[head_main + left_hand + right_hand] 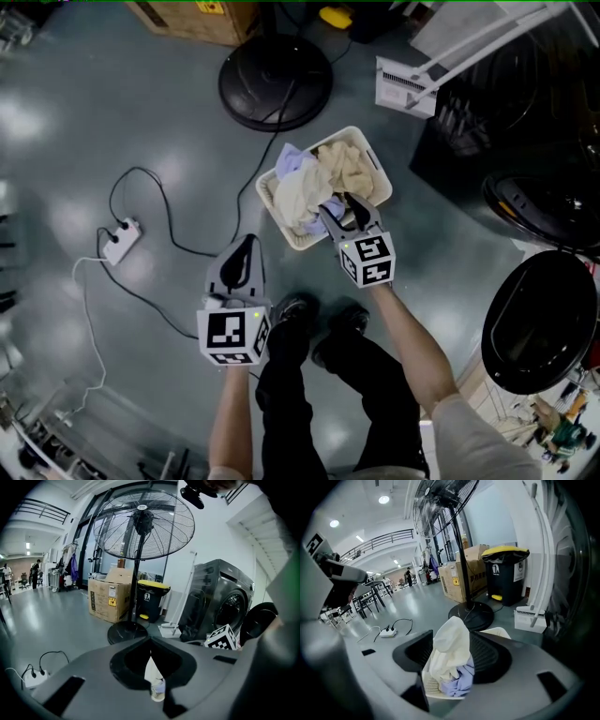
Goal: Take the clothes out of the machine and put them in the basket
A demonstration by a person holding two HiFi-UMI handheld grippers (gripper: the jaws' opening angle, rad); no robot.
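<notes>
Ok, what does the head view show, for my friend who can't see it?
Seen from above, the right claw hangs open over a white basket full of cream and pale blue clothes on a grey floor. The left claw is shut, to the left of the basket, and a fan's round base stands beyond it.

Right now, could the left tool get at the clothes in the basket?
Probably yes. The left tool hangs just beside the basket, with only bare floor between. The right tool sits over the pile's near side, leaving the clothes on the left free. The left tool's jaws look shut, though.
</notes>
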